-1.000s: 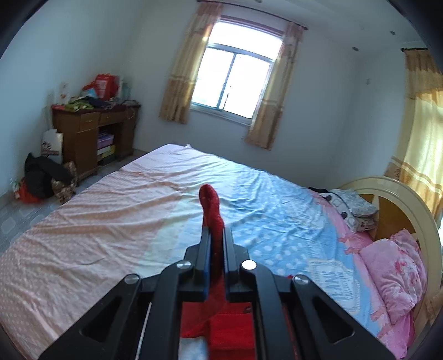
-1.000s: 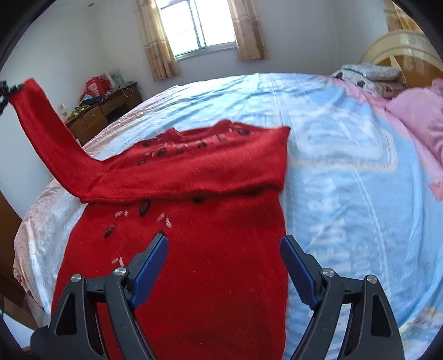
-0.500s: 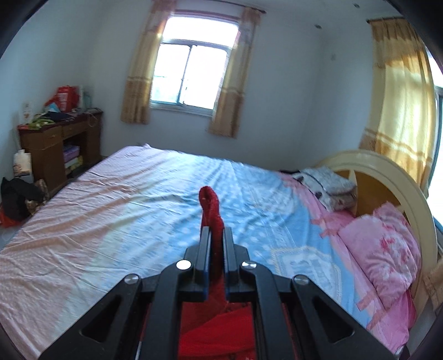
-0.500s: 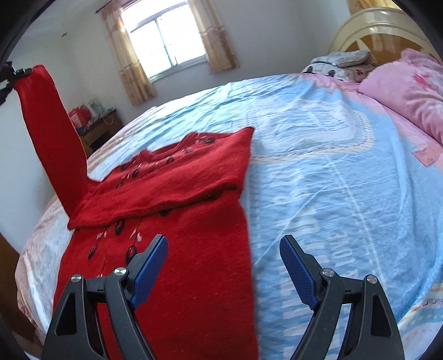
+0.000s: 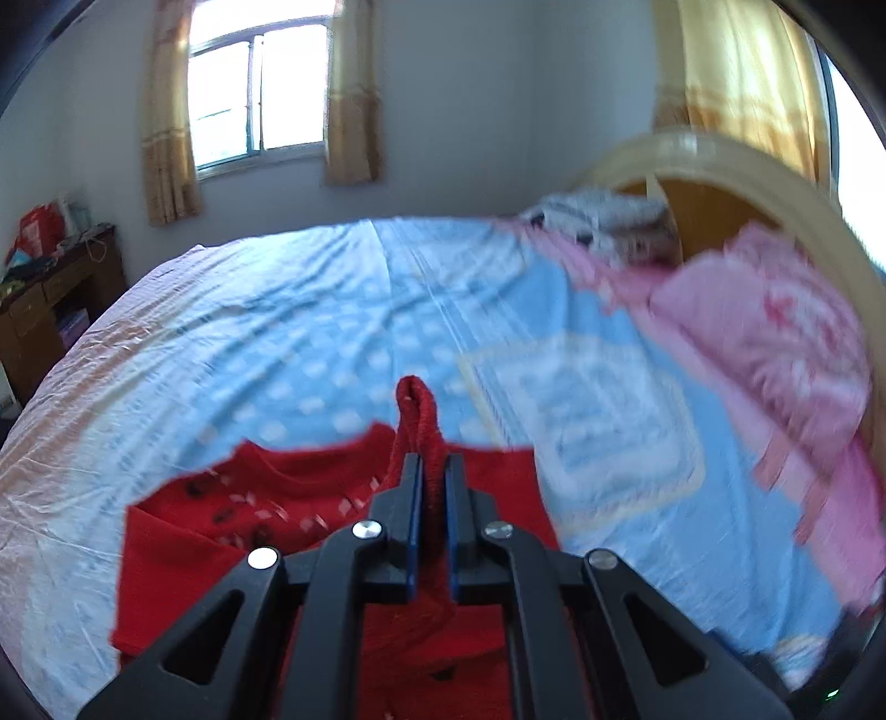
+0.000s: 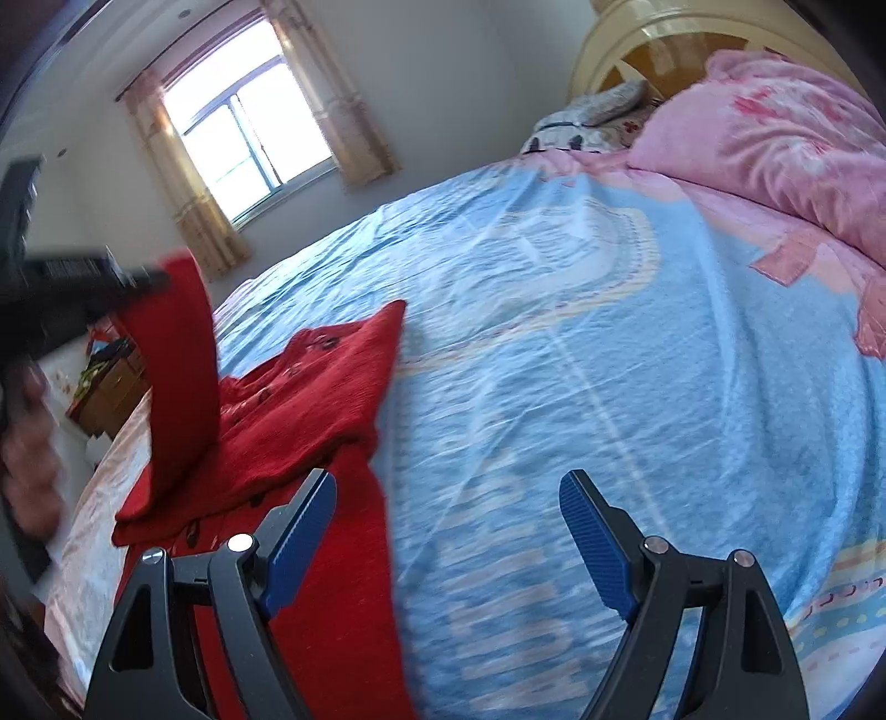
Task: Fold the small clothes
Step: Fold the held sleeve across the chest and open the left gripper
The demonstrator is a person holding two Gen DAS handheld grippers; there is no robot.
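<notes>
A red knitted sweater (image 6: 310,387) with dark buttons lies on the blue and pink bed sheet (image 6: 554,332), its top part folded over. My left gripper (image 5: 431,459) grips the cuff of one sleeve (image 5: 419,410); its jaws are starting to open with the cuff still pinched between them. In the right wrist view the sleeve (image 6: 183,360) hangs raised from the left gripper (image 6: 158,279) above the sweater's left side. My right gripper (image 6: 447,479) is open and holds nothing. It hovers over the sheet by the sweater's right edge.
A pink pillow (image 6: 775,149) and folded grey clothes (image 5: 603,216) lie by the cream headboard (image 6: 637,44) on the right. A wooden desk (image 5: 50,299) with clutter stands by the far wall left of the bed. A person's hand (image 6: 27,454) holds the left gripper.
The left gripper has carried the sleeve rightward and lower, over the sweater's body. The right gripper has drifted right, off the sweater onto the sheet, staying open.
</notes>
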